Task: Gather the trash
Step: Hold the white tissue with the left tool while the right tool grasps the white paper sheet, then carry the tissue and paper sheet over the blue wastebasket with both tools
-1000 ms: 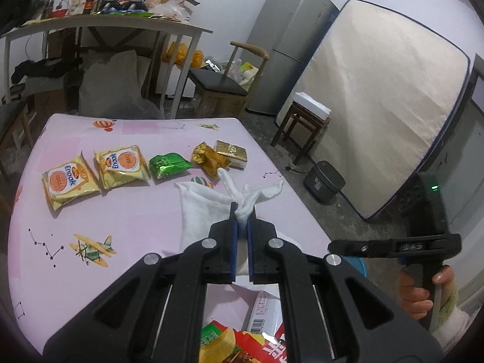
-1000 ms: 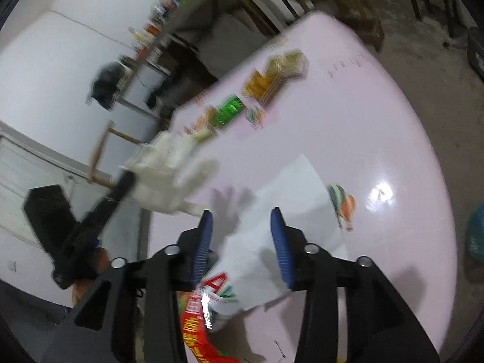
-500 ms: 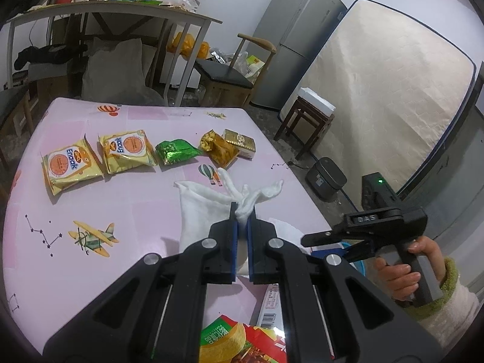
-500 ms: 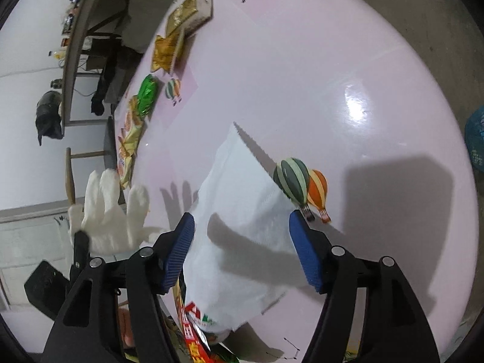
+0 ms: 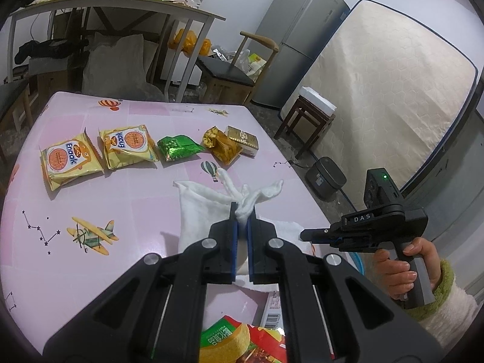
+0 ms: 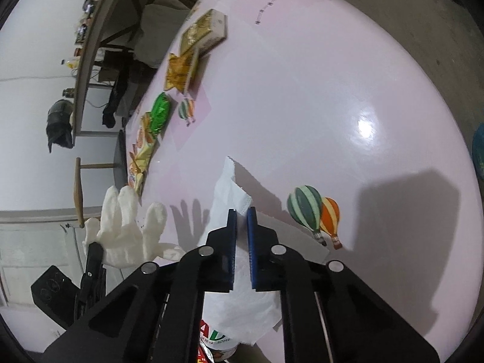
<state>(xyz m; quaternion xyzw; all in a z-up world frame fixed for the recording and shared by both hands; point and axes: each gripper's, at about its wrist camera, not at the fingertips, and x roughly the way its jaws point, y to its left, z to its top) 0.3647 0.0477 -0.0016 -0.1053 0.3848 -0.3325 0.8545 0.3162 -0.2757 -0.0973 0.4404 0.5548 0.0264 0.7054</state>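
Observation:
My left gripper is shut on a white cotton glove, whose fingers stick out past the pads. The right wrist view shows the same glove hanging at the left. A white tissue lies flat on the pink table just beyond it. My right gripper is shut on a raised fold of that tissue. In the left wrist view the right gripper reaches in from the right, a hand on its grip. Snack packets lie in a row farther back.
The row holds two yellow Enaak packets, a green packet, a golden wrapper and a gold box. A red snack packet lies under my left gripper. Beyond the table stand a cluttered desk, a chair, a fridge and a mattress.
My right gripper came down onto the tissue, rolled, and its jaws went from wide open to shut on the tissue. The left gripper stayed put, holding the glove.

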